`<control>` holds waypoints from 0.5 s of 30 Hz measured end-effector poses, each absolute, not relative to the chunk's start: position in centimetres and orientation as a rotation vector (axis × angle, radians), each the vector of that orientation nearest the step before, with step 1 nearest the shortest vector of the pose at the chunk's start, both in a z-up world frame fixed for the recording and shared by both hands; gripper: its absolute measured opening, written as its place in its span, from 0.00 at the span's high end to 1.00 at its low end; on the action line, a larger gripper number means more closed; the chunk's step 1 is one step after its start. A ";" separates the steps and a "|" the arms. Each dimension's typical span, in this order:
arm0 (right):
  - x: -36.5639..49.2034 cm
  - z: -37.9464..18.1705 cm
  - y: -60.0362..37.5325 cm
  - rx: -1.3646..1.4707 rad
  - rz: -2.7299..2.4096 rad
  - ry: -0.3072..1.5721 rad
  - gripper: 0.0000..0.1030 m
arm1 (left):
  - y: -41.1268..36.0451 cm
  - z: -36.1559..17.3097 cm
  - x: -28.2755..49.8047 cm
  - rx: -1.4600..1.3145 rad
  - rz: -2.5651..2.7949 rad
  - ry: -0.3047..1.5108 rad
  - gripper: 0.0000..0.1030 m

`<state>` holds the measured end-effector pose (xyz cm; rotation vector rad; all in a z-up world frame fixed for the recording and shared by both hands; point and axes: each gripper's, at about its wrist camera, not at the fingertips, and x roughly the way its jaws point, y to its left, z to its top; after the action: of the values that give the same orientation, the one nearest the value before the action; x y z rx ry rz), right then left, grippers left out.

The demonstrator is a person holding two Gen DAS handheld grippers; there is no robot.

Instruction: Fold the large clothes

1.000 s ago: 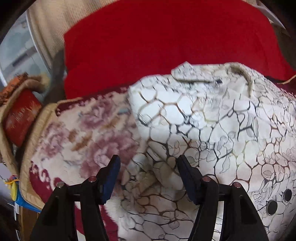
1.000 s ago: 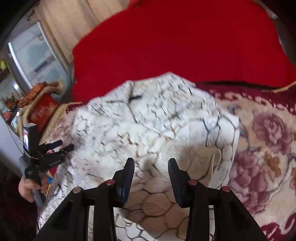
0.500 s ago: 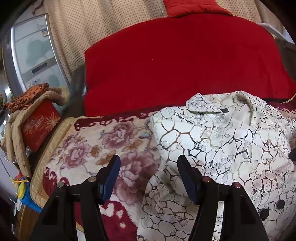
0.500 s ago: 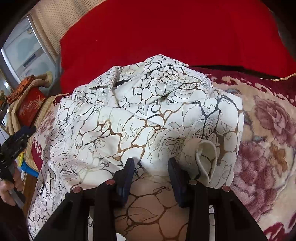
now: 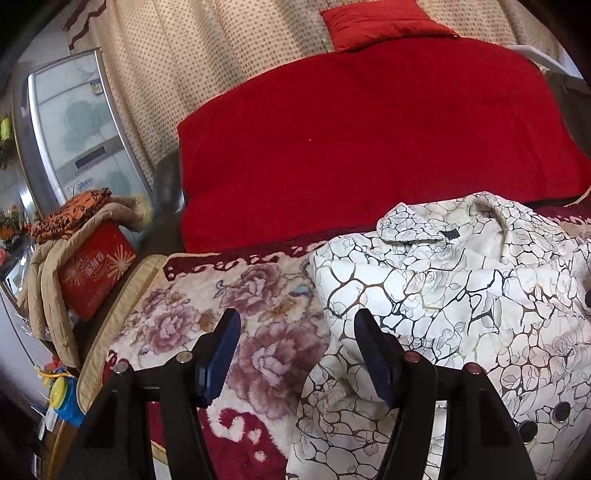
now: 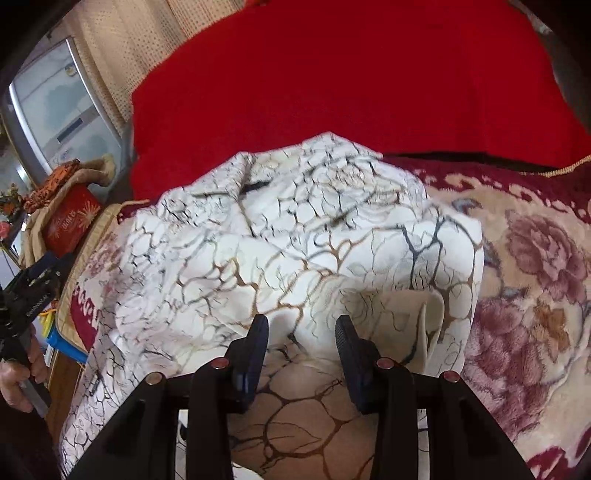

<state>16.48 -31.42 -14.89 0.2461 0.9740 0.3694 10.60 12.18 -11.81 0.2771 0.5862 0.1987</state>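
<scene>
A white padded jacket [image 5: 443, 306] with a dark and gold crackle pattern lies crumpled on a floral blanket [image 5: 207, 314]; its collar faces the red cover behind. My left gripper [image 5: 295, 332] is open and empty, held back over the blanket at the jacket's left edge. In the right wrist view the jacket [image 6: 280, 251] fills the middle. My right gripper [image 6: 301, 332] is open just above its folded fabric, holding nothing. A sleeve cuff [image 6: 424, 321] lies to its right. The left gripper [image 6: 33, 284] also shows at the far left in a hand.
A red cover [image 5: 369, 125] spreads over the bed behind the jacket, with a red pillow [image 5: 376, 22] further back. A red box [image 5: 92, 273] under draped cloth stands at the left beside a fridge [image 5: 74, 129]. A dotted curtain [image 5: 207, 59] hangs behind.
My left gripper has pulled back and up from the jacket, so more of the bed shows. My right gripper stays over the jacket, and the fabric beneath it has shifted.
</scene>
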 end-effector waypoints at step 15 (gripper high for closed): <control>19.4 -17.9 -32.2 0.351 0.310 1.096 0.59 | 12.6 -20.3 18.8 0.239 0.144 0.948 0.33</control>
<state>19.37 -32.15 -17.85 0.3511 1.0957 0.3105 18.78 12.59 -20.32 0.2390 0.9485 0.1435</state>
